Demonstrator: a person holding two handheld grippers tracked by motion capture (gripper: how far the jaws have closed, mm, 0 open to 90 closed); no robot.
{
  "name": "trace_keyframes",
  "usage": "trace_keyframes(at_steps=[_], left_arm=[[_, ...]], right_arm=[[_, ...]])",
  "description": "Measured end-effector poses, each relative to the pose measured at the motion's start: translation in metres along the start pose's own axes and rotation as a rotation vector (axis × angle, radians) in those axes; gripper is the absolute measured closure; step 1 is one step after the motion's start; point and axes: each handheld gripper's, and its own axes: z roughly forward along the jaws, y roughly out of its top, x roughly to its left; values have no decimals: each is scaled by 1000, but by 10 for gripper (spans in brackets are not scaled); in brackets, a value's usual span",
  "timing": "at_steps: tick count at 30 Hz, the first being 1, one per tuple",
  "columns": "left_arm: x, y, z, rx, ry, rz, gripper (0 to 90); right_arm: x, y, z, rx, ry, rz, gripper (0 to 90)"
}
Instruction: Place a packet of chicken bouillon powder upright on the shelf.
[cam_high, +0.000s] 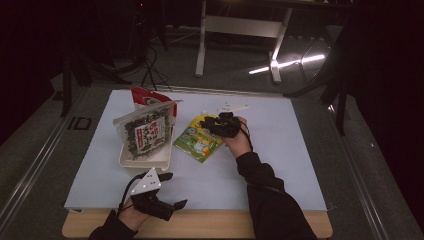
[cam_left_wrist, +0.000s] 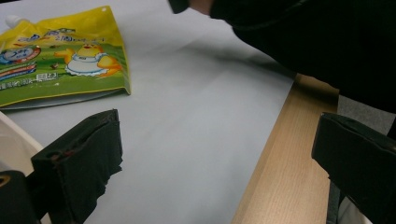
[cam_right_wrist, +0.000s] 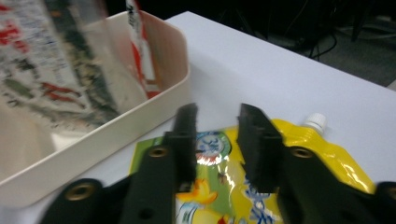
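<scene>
Yellow-and-green spouted drink pouch (cam_high: 198, 141), glossy and printed with a cartoon duck, lies flat near the middle of the tabletop, just right of the cream tray, its white cap pointing toward the far edge. White sheet-covered wooden tabletop (cam_high: 280, 165) carries everything, with a bare strip of pale wood showing along its near edge. Cream rectangular plastic tray (cam_high: 162, 159) sits left of centre, and in it stands a clear seaweed snack bag with a white label (cam_high: 145, 134), tilted, with a red-and-white packet (cam_high: 147, 97) behind it toward the far edge. A person's dark sleeve (cam_high: 272, 200) comes in from the near edge on the right side. Right gripper (cam_high: 212, 125) is over the pouch's far right part; in the right gripper view its black jaws stand narrow, a small gap between them, low over the pouch's printed face, and whether the pads touch the pouch I cannot tell. Left gripper (cam_high: 176, 190) rests at the near edge, left of centre, close to the tray's near side; in the left gripper view its jaws are spread wide with bare sheet and wood between them, holding nothing.
</scene>
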Motion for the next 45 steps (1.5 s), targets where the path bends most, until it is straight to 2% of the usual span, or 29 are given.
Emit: trace_keyframes(at_steps=[10,12,19,24,26,29,31,35,37,41,45], left_arm=[[-1,-1,-1,-2,1,1,28],[-2,0,-2,-3,0,3,28],[-3,-1,-2,-2,-1,-2,28],[-3,-2,-4,2,4,-8,28],[-4,-3,-4,1,7,-13,28],[-3,-4,-5,3,10,-18,28],[-3,-5,-5,3,10,-21,28],[-3,-5,-5,9,11,-20,28],[-3,-6,-5,9,11,-25,28],[-2,-7,-6,10,15,-28,28],[-2,-7,-6,8,13,-34,28]], right_arm=[[-24,8,40,79,-66,33,898],[-29,9,46,99,-94,29,900],[-52,8,60,155,-186,64,899],[-66,4,67,171,-204,102,899],[-67,5,70,179,-226,103,900],[-64,11,75,175,-223,97,900],[-63,14,80,185,-210,101,900],[-60,17,91,216,-211,74,900],[-59,19,96,222,-196,80,900],[-59,21,105,230,-204,81,900],[-60,21,114,264,-218,87,900]])
